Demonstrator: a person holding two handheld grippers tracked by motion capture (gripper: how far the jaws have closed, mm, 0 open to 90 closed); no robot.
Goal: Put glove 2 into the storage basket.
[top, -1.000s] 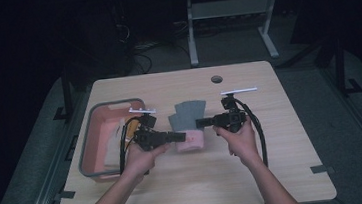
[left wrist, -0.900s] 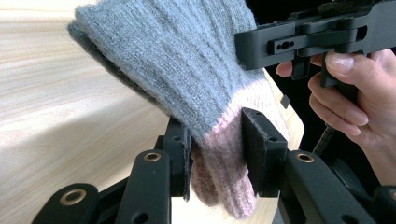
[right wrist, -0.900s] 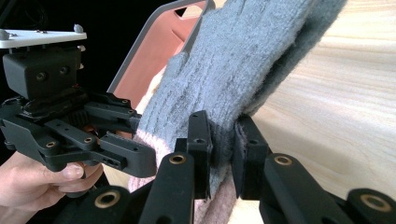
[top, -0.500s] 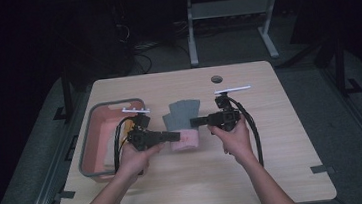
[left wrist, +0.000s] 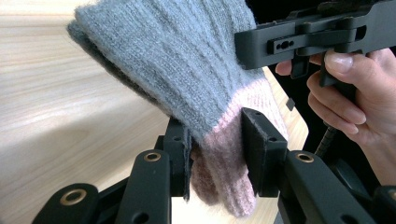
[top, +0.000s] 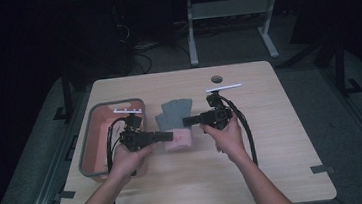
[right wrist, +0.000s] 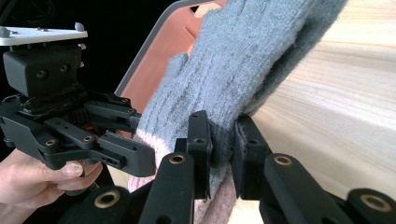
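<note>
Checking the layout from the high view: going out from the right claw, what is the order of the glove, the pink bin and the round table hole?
1. Glove, clamped in the right claw, at its left.
2. Table hole, behind, toward the far edge.
3. Pink bin, far left.

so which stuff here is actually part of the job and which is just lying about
In the job:
- grey and pink knitted glove, held up off the table
- left gripper, shut on its pink cuff
- right gripper, shut on the same glove

Lying about:
- pink bin with grey rim
- table
</note>
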